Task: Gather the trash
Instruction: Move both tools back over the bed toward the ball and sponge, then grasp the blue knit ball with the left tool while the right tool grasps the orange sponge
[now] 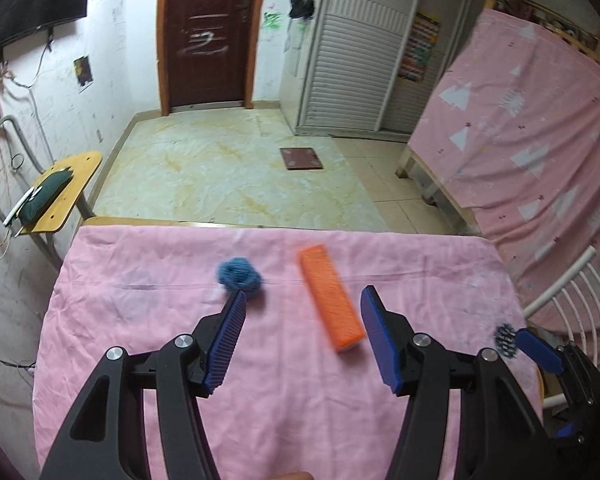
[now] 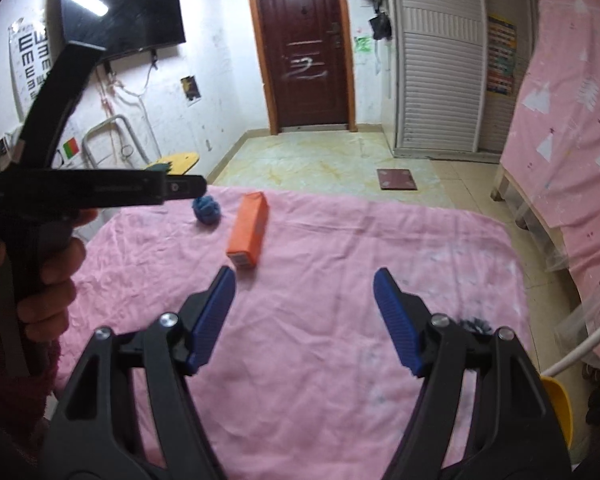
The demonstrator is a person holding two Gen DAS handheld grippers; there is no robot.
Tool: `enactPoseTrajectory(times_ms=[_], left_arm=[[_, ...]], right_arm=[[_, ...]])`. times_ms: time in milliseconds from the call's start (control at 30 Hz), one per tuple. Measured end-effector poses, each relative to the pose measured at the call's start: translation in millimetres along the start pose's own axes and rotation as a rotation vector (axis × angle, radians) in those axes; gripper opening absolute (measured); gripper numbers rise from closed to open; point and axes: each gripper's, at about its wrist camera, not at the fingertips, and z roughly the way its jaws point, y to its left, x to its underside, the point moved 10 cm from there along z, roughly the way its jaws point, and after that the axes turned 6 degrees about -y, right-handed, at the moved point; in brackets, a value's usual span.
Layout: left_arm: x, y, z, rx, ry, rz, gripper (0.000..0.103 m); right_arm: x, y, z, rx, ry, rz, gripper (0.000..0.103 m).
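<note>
Two pieces of trash sit toward the far edge of the pink cloth [image 1: 148, 344] in the left wrist view: a fuzzy blue yarn ball [image 1: 238, 274] left of centre and a smooth orange box [image 1: 332, 300], long and rectangular, lying just right of centre. The left gripper [image 1: 302, 300] spreads its ribbed blue pads wide, empty, with the box lying between its fingertips and nearer the right one, and the ball just beyond the left fingertip. At lower right a dark spiky ball [image 1: 505, 340] sits just beside the tip of the right gripper [image 1: 538, 350]; whether they touch is unclear. My reading is that collecting is just starting, nothing yet gripped; the next move seems to call for lowering over the box and closing across its narrow width.

In the right wrist view, the right gripper [image 2: 304, 280] also stands wide and empty above the crumpled cloth in the centre of the frame. The orange box appears upper left of centre, its cardboard end facing the camera, the woolly ball just left of it. The spiky ball peeks out behind the right finger's linkage at lower right. A yellow bin [image 2: 558, 412], seemingly plastic, shows at the lower right edge, likely the destination.
</note>
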Motion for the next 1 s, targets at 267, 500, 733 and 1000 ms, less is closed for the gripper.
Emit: enactPoseTrajectory(times_ms=[267, 500, 733, 1000], left_arm=[[-5, 42, 38, -0.059, 0.052, -0.058, 0.053], [-5, 55, 68, -0.083, 0.088, -0.064, 0.053], [-3, 58, 88, -0.112, 0.115, -0.048, 0.053], [3, 59, 98, -0.136, 0.123, -0.031, 0.022]], right_arm=[[-3, 34, 48, -0.050, 0.070, -0.052, 0.069], [-1, 48, 81, -0.074, 0.118, -0.073, 0.069], [2, 49, 101, -0.054, 0.161, -0.098, 0.056], [7, 54, 117, -0.044, 0.188, -0.110, 0.038]])
